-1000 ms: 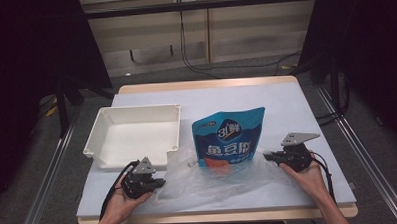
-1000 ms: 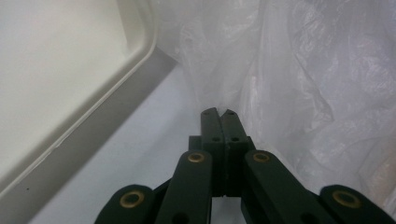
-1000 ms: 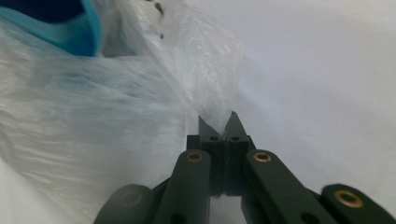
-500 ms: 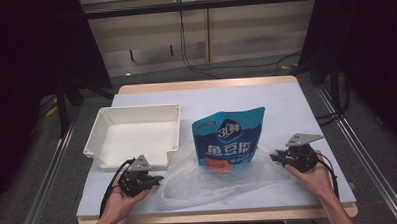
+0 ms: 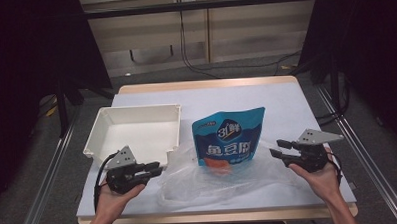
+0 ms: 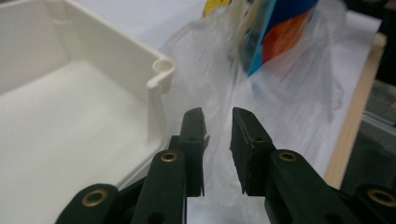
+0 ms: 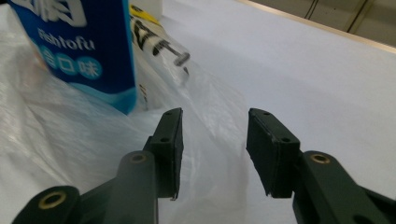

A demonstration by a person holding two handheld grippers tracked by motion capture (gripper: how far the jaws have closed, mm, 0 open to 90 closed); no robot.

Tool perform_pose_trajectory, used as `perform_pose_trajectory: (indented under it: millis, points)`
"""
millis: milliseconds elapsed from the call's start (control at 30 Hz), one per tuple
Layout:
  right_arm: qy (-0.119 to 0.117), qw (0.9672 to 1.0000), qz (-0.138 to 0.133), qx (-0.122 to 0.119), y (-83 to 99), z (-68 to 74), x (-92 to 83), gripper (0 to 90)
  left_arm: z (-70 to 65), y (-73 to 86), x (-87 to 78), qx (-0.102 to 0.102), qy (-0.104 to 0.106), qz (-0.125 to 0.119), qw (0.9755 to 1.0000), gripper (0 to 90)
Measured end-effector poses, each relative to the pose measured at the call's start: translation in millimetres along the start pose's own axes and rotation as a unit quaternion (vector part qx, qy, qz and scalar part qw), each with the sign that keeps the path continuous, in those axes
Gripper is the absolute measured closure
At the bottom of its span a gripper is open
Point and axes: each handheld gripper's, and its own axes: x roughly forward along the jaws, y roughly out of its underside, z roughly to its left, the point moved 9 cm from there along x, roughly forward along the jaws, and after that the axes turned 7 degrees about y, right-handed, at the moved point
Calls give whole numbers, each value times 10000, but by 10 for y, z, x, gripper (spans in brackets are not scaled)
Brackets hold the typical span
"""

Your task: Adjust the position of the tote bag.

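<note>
Now clear plastic bag (image 5: 224, 178) between left gripper (image 5: 156, 168), right gripper (image 5: 278, 148), unheld.

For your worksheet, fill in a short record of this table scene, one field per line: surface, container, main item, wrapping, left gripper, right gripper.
surface: white-topped table
container: white tray, nothing in it
main item: blue snack pouch, standing upright
wrapping: clear plastic bag, lying crumpled around the pouch's base
left gripper: jaws just opened, nothing between them
right gripper: jaws just opened, nothing held
</note>
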Motion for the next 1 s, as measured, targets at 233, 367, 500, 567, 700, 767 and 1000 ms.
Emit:
perform_pose_trajectory:
  millis: [233,367,500,567,700,767,1000]
  points:
    - [-457,9988,-89,-129,-126,220,22,837,-327,-124,430,160,851,178,9961,900]
    - [-662,9976,75,-172,-123,301,173,900,-350,-112,736,10,1143,471,9923,900]
    - [-784,9963,281,-208,-100,349,312,900,-298,55,941,-186,1237,856,9884,900]
    - [-859,9956,337,-166,-82,365,354,900,-222,127,964,-174,1090,1041,9884,900]
    - [-920,9945,481,-165,13,391,433,900,-48,140,948,-207,666,1047,9921,900]
    - [-937,9940,531,-196,31,402,449,900,-30,131,948,-244,660,1006,9924,900]
    - [-1038,9897,902,-386,189,485,556,900,105,-38,1056,-278,531,851,9946,900]
